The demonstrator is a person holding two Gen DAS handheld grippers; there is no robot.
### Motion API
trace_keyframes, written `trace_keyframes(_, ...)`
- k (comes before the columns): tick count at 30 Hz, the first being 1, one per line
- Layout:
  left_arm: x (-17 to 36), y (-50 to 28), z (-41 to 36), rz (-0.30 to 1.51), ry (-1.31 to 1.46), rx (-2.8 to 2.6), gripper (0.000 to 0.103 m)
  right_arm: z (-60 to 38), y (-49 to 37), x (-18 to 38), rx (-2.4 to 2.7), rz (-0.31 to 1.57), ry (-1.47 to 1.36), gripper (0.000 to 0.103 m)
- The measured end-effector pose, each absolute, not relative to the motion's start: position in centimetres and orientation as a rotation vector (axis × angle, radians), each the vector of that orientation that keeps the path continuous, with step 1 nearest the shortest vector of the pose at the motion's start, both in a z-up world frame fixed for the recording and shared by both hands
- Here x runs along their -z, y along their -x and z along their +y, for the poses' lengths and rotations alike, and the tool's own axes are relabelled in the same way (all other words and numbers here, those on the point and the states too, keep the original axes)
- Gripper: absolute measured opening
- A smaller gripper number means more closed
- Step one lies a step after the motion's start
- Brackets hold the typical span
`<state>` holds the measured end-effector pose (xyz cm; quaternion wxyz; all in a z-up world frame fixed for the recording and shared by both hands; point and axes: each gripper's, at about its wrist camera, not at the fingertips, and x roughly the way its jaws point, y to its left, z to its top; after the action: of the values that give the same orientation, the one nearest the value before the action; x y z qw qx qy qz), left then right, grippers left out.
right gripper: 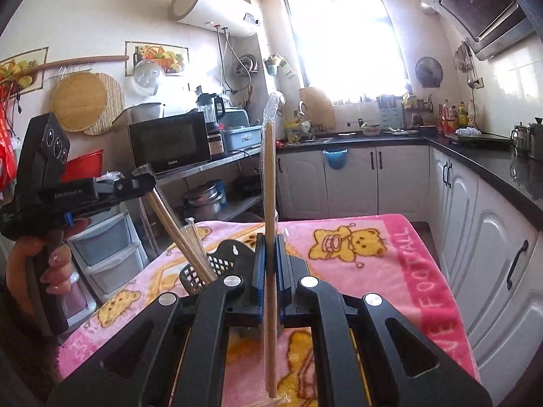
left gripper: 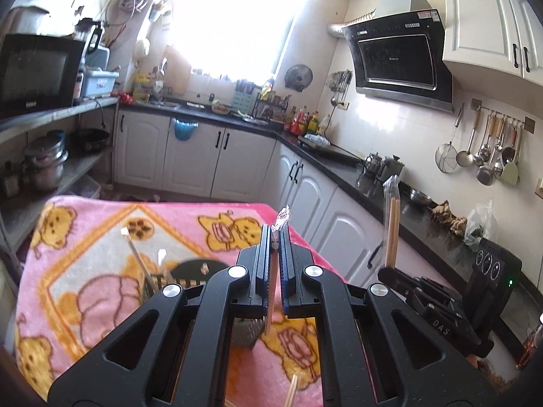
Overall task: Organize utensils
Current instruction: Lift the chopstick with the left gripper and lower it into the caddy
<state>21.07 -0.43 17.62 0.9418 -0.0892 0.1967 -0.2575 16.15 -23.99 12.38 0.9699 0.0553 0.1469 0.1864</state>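
Clamped in the left tool (left gripper: 275,237), a wrapped chopstick (left gripper: 271,291) is held above the pink blanket (left gripper: 101,237) and black basket (left gripper: 193,271). Clamped upright in the right tool (right gripper: 270,247), another wrapped chopstick (right gripper: 269,186) is held over the desk.

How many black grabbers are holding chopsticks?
2. The left black two-finger gripper clamps a plastic-wrapped wooden chopstick pair above the pink bear blanket; the right gripper clamps another wrapped pair upright.
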Motion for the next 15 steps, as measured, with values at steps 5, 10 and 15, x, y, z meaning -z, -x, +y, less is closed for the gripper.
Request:
trace_keyframes(5,-19.6,-21.8,-0.5,0.362,0.162,0.505,0.002,-23.7,-17.1,-13.2,-0.386,0.271,-0.127,0.006)
trace_keyframes(10,-21.2,-22.4,-0.4,0.33,0.135,0.481,0.002,-22.8,-18.4,-14.2,-0.4,0.226,-0.133,0.006)
trace_keyframes(15,-21.7,-23.0,0.1,0.323,0.126,0.461,0.002,-21.3,-20.0,-15.2,-0.425,0.194,-0.129,0.006)
